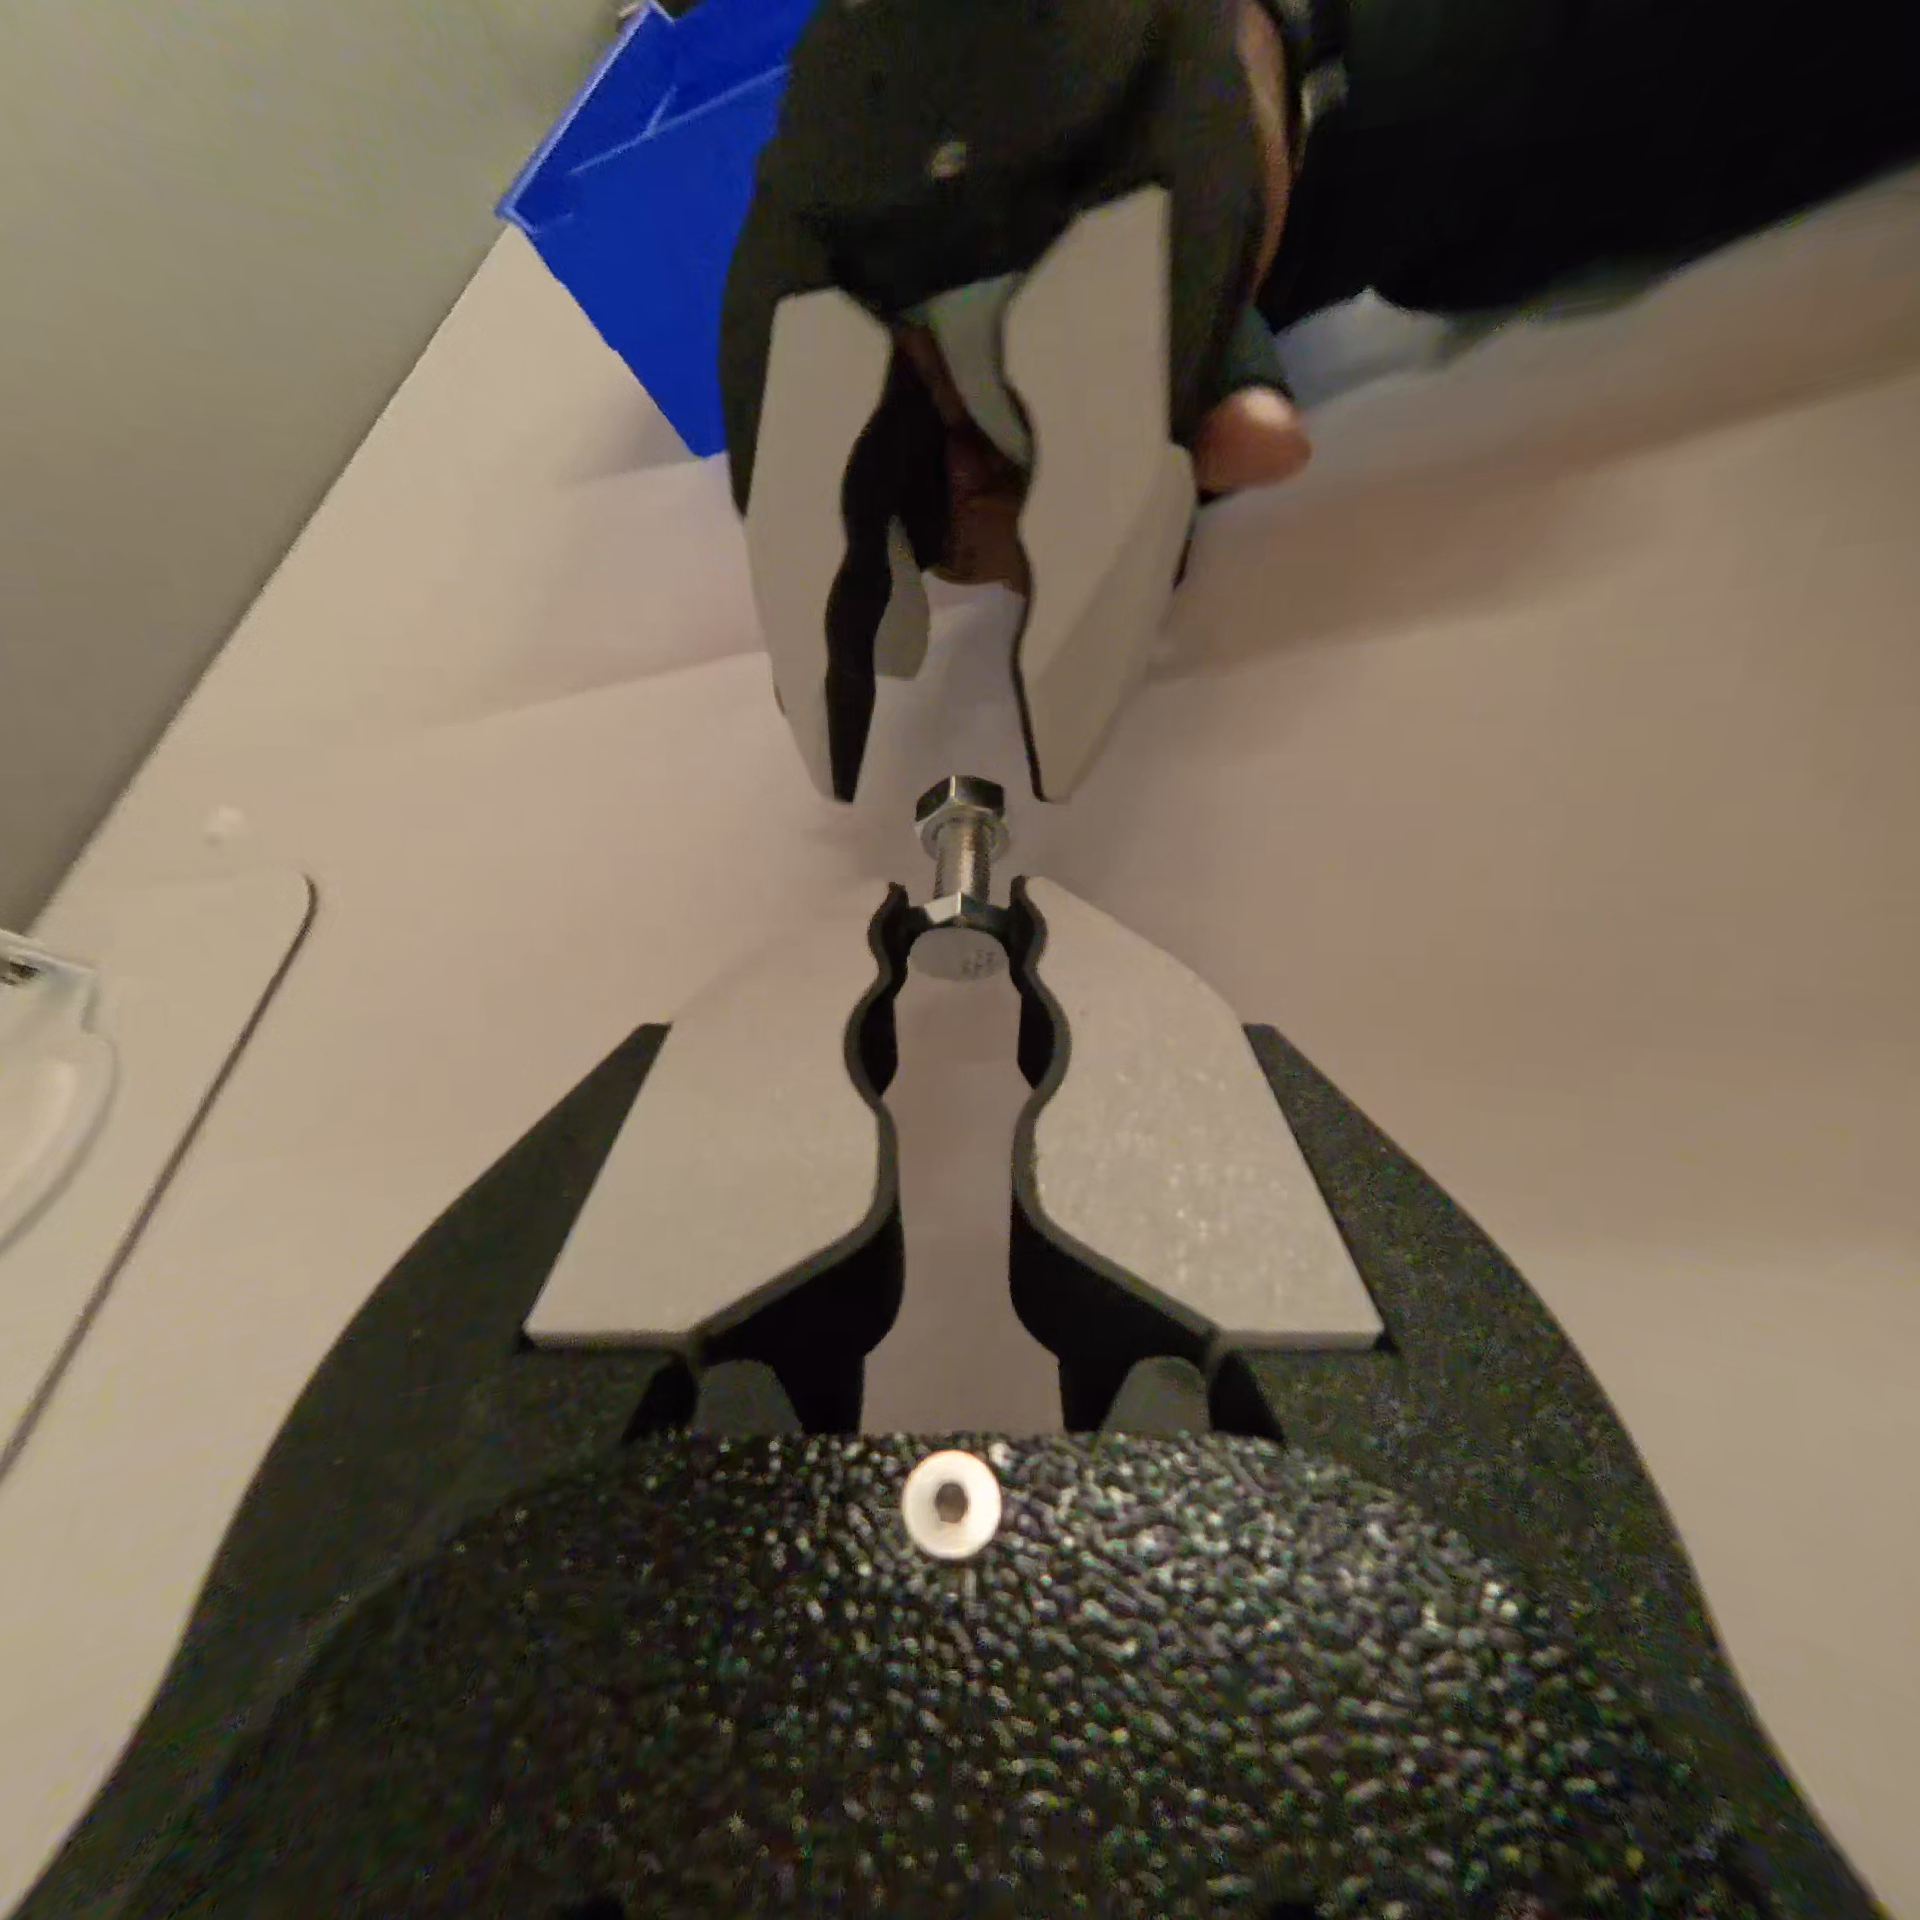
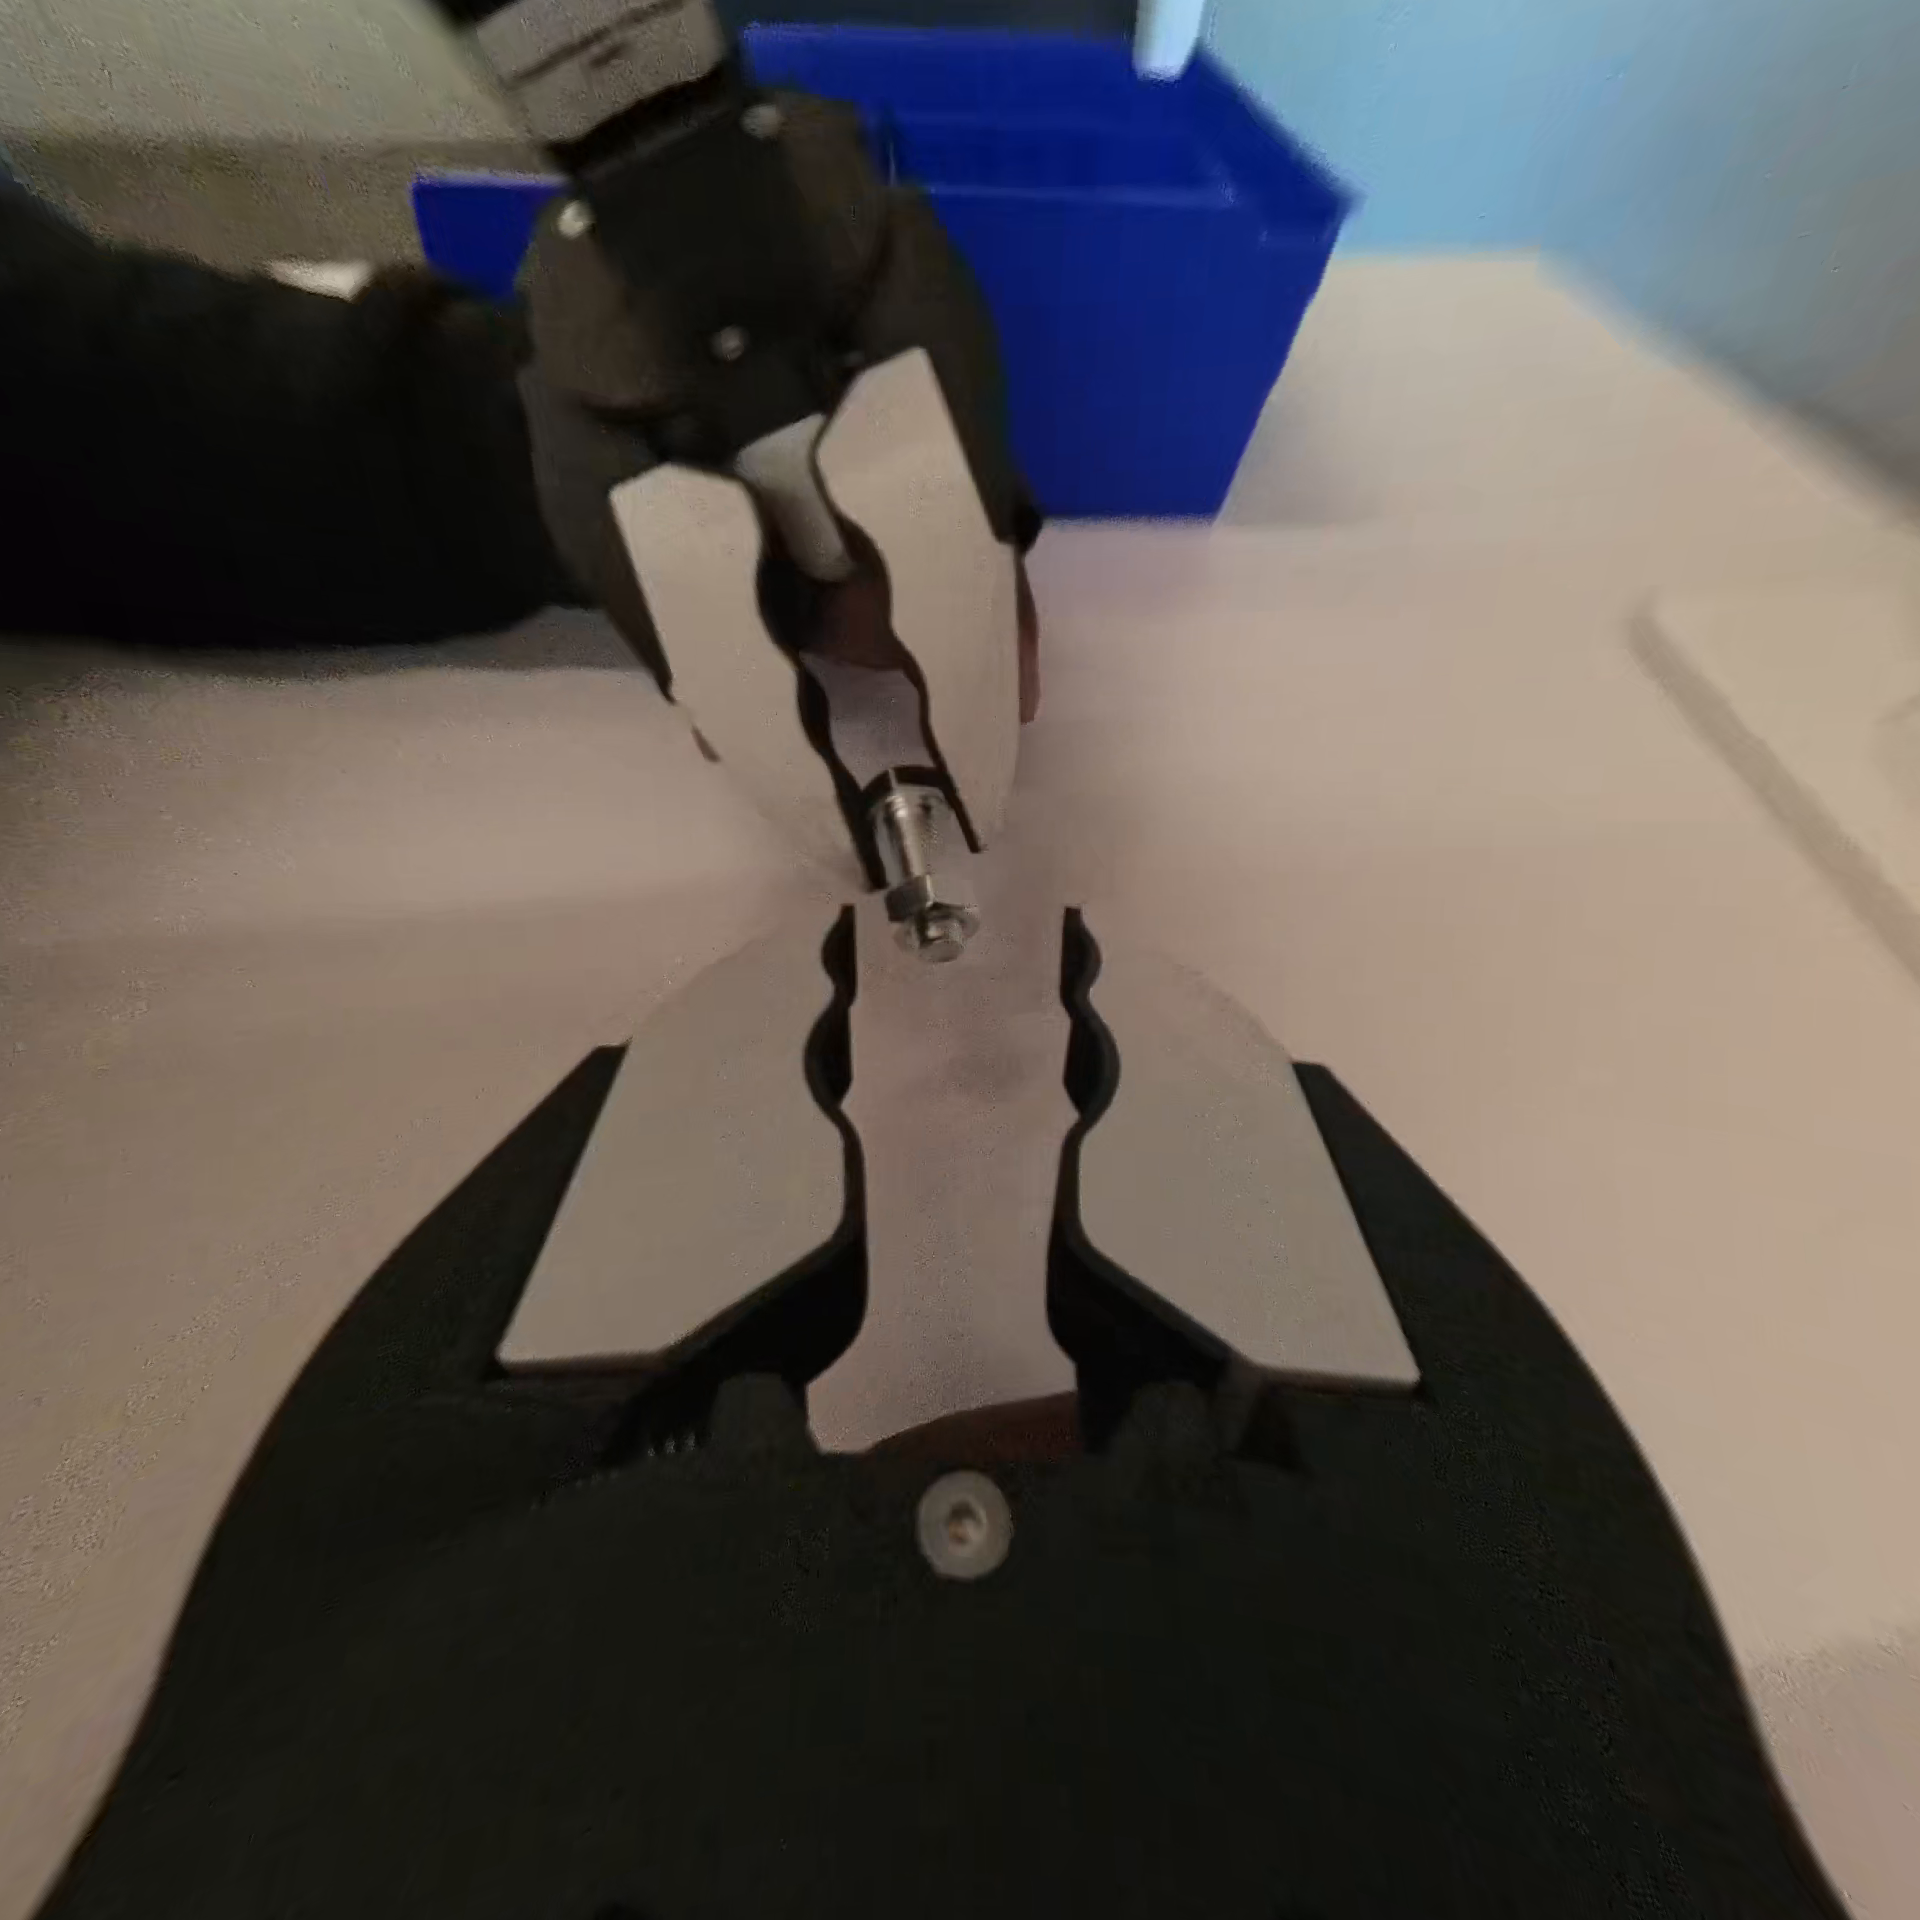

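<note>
My left gripper [image 1: 954, 894] is shut on the hexagonal head of a silver bolt [image 1: 961, 868]. The threaded shaft points away from it and carries a washer and a nut [image 1: 958, 802] near the far end. My right gripper [image 1: 945, 769] faces it, open, with its fingertips on either side of the nut end and not touching it. In the right wrist view my right gripper [image 2: 958, 920] stands open with gaps on both sides of the nut [image 2: 925, 914]. The left gripper [image 2: 920, 857] grips the bolt [image 2: 902, 831] beyond it. All this is just above a pale table [image 1: 1455, 935].
A blue plastic bin [image 2: 1091, 312] stands at the back of the table and also shows in the left wrist view [image 1: 644, 208]. A clear, glassy object [image 1: 42, 1091] sits at the left edge. The person's dark sleeve [image 2: 208, 447] lies behind the left gripper.
</note>
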`<state>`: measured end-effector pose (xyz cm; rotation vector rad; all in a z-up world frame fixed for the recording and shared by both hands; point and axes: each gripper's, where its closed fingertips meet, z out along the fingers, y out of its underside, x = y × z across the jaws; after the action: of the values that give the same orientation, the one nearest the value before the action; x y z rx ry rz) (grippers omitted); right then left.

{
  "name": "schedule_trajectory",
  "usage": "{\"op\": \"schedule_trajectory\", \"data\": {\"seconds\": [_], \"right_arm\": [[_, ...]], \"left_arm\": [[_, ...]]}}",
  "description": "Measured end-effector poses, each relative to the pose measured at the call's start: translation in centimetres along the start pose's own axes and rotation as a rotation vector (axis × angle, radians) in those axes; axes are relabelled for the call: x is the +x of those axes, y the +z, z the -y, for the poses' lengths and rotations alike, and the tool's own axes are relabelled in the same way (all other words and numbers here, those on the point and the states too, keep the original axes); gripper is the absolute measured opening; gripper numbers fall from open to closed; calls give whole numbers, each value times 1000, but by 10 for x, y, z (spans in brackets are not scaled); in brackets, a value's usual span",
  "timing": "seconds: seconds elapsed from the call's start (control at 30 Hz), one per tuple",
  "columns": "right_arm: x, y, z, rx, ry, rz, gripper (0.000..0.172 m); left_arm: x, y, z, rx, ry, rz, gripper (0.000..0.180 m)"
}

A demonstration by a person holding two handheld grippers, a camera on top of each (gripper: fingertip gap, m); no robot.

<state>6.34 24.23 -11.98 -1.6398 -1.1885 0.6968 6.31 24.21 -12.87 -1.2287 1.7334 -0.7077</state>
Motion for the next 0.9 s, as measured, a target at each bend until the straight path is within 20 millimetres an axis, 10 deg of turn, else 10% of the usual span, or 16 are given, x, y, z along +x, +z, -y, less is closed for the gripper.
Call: {"op": "schedule_trajectory", "data": {"seconds": [0.57,0.9], "right_arm": [[-6,5,17,79,-417,-179,0],[-6,-1,20,151,-358,-135,34]], "left_arm": [[6,-8,20,177,-291,-164,17],[-8,-17,35,305,-338,-105,17]]}}
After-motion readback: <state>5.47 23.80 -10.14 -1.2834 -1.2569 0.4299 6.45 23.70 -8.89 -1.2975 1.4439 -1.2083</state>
